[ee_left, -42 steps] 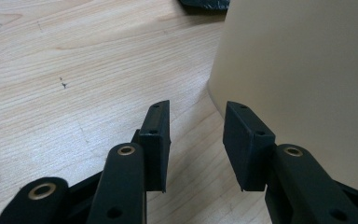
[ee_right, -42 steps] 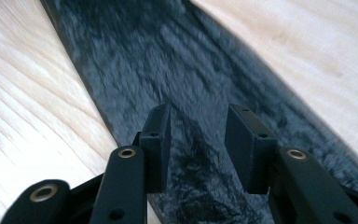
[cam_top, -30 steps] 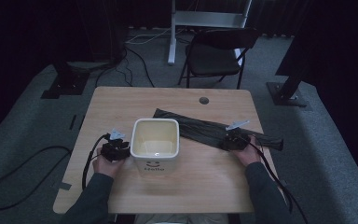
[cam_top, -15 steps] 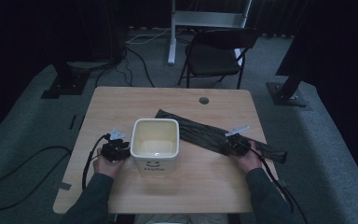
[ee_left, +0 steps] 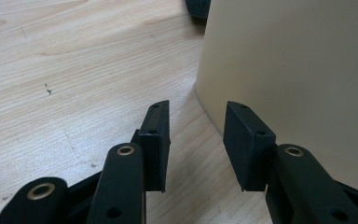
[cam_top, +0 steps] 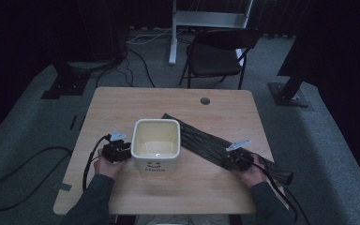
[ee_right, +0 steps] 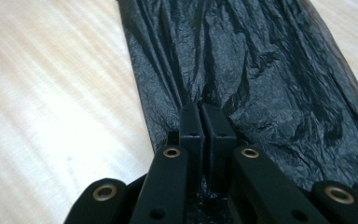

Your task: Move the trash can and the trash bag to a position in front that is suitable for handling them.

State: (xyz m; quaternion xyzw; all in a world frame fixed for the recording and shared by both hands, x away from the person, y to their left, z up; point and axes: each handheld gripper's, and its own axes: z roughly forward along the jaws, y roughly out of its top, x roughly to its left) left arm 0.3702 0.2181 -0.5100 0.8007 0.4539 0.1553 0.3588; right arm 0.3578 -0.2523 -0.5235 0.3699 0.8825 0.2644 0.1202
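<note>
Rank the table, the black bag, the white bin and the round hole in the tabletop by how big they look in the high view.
1. Table
2. Black bag, a long flat strip
3. White bin, which looks close to the bag in area, so that order is unsure
4. Round hole, plainly the smallest

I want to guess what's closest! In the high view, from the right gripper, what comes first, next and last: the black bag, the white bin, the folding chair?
1. Black bag: pinched in the right gripper.
2. White bin: to its left, mid-table.
3. Folding chair: beyond the table's far edge.
</note>
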